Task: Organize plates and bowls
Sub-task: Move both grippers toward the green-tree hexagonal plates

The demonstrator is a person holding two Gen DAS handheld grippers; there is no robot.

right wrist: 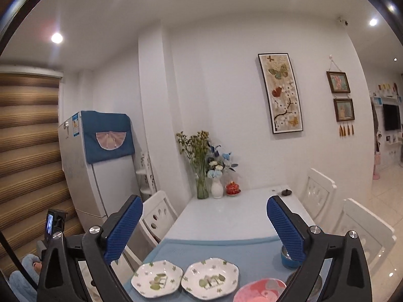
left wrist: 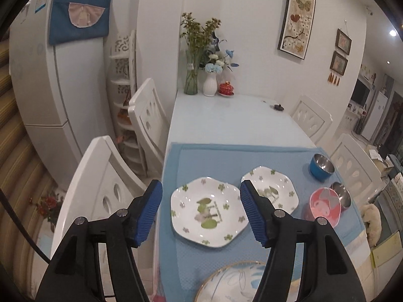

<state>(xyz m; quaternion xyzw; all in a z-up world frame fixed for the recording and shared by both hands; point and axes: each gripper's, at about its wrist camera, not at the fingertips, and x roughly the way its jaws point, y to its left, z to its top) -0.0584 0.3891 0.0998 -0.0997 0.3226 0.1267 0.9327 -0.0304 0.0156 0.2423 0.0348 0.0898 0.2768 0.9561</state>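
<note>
Plates: two white hexagonal plates with green leaf print, the nearer [left wrist: 206, 211] and the farther [left wrist: 270, 191], are laid side by side, just apart, on the blue woven mat [left wrist: 226, 156].
Bowls: a blue steel-lined bowl [left wrist: 322, 167] is set at the mat's far right; a pink cartoon bowl [left wrist: 325, 206] is leaned against a steel bowl [left wrist: 342, 193].
Near edge: a gold-rimmed blue-patterned round plate [left wrist: 234, 284] is partly seen.
Left tongs [left wrist: 200, 212]: spread wide, held above the nearer plate, nothing gripped.
Right tongs [right wrist: 204, 229]: spread wide, empty.
Worktop [left wrist: 226, 118]: pale and glossy, flanked by white chairs [left wrist: 148, 110].
</note>
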